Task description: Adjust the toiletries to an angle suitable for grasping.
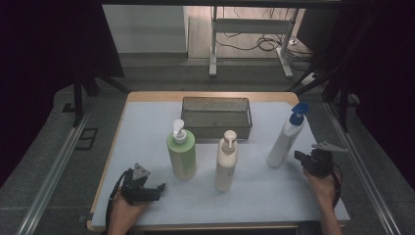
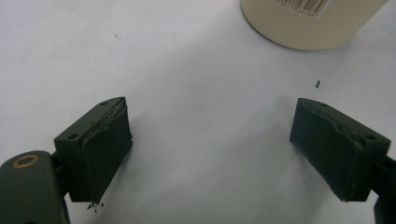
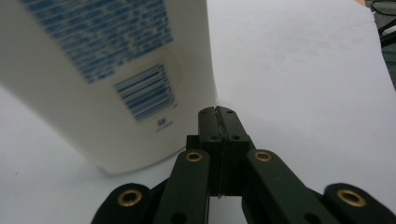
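Three pump bottles stand on the white table [image 1: 147, 127]: a green one [image 1: 182, 155] at left, a cream one [image 1: 227, 164] in the middle, and a white one with a blue pump [image 1: 287, 139] at right. My right gripper [image 1: 297, 155] is shut with nothing between its pads [image 3: 218, 122], its tip just beside the white bottle's base [image 3: 121, 88]. My left gripper [image 1: 160, 188] rests low at the table's front left, open and holding nothing, pads [image 2: 106, 149] wide apart above bare table. The cream bottle's base [image 2: 308, 23] stands ahead of it.
A dark mesh basket [image 1: 216, 116] sits at the back middle of the table, behind the bottles. Cables and a metal frame [image 1: 254, 34] lie on the floor beyond the table's far edge. Rails run along both sides.
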{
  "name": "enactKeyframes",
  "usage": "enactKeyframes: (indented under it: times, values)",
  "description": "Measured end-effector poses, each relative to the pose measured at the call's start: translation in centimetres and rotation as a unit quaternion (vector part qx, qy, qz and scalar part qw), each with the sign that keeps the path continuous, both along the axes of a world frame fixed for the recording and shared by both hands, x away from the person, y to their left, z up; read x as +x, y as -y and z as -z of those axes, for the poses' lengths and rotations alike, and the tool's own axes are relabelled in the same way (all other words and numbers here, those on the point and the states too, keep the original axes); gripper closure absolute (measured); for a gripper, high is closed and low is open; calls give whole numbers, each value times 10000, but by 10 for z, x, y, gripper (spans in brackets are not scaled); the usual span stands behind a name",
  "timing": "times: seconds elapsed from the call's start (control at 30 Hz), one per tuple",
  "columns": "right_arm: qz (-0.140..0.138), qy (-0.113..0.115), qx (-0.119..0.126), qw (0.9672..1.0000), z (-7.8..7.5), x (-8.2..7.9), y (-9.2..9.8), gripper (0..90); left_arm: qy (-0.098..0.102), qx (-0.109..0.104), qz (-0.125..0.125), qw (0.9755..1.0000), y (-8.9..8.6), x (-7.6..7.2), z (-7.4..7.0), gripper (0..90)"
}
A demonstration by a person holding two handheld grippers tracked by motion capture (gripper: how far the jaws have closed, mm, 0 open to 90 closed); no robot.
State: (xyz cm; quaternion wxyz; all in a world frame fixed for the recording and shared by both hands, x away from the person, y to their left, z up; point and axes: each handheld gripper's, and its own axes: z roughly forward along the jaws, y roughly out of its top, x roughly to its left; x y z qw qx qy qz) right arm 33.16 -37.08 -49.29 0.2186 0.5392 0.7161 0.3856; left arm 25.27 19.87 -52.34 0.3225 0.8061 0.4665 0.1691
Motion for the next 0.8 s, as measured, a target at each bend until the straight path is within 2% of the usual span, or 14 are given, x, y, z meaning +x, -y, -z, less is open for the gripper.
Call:
enactKeyframes:
  times: [0.2, 0.3, 0.4, 0.53, 0.63, 0.8]
  values:
    - [-35, -100, -62, 9999, 4, 11, -8, 896, 1, 0, 0, 10000, 0, 0, 0, 121]
    - [34, -114, -191, 9997, 5, 14, -10, 896, 1, -1, 0, 10000, 0, 0, 0, 121]
    - [67, -130, -131, 9998, 7, 17, -9, 897, 0, 1, 0, 10000, 0, 0, 0, 121]
    - [109, -147, -175, 9997, 11, 21, -9, 897, 0, 0, -1, 10000, 0, 0, 0, 121]
    - [133, -188, -98, 9997, 12, 23, -9, 897, 0, -2, -1, 10000, 0, 0, 0, 121]
    - [120, -180, -128, 9997, 13, 29, -13, 897, -1, 0, 1, 10000, 0, 0, 0, 121]
